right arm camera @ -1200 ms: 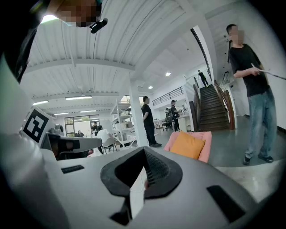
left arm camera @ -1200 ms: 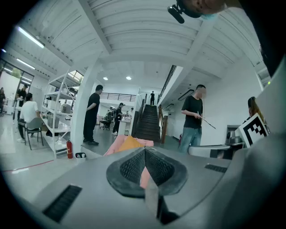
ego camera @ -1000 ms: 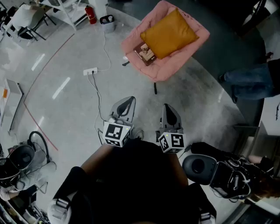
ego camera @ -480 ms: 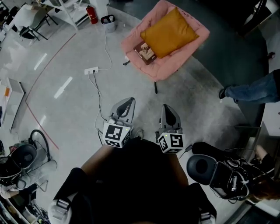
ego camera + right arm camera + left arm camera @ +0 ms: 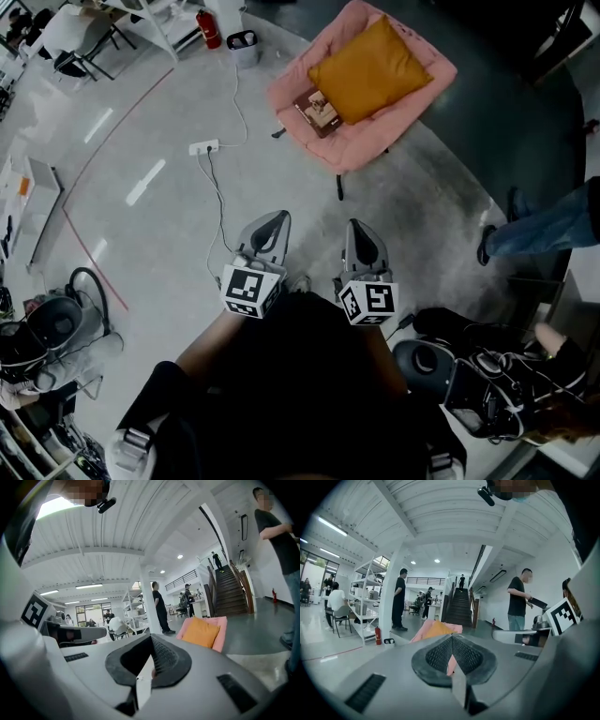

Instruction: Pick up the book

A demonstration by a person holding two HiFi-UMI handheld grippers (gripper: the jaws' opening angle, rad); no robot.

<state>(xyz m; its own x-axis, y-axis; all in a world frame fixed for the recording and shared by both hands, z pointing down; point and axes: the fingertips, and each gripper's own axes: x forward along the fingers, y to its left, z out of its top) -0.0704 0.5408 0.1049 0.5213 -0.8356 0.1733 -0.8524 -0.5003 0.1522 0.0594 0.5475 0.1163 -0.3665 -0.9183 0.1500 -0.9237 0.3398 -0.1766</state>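
Note:
The book [image 5: 317, 111], small with a brown cover, lies on the seat of a pink chair [image 5: 298, 86], next to an orange cushion [image 5: 367, 67]. Both grippers are held in front of my body, well short of the chair and pointing toward it. My left gripper [image 5: 277, 218] is shut and empty, with its pads meeting at the tip [image 5: 452, 637]. My right gripper [image 5: 360, 228] sits beside it, also shut and empty [image 5: 151, 637]. The chair [image 5: 423, 631] shows low in the left gripper view. In the right gripper view the cushion [image 5: 200, 632] stands off to the right.
A white power strip [image 5: 203, 147] and its cable [image 5: 221, 202] lie on the grey floor between me and the chair. A person's legs [image 5: 542, 229] are at the right. Equipment clutters the lower left [image 5: 45, 330] and lower right [image 5: 473, 380]. A fire extinguisher [image 5: 208, 28] and bin [image 5: 244, 41] stand far back.
The person's legs at the right have stepped down the picture. The floor and chair have shifted slightly in view. Both grippers stay shut and side by side.

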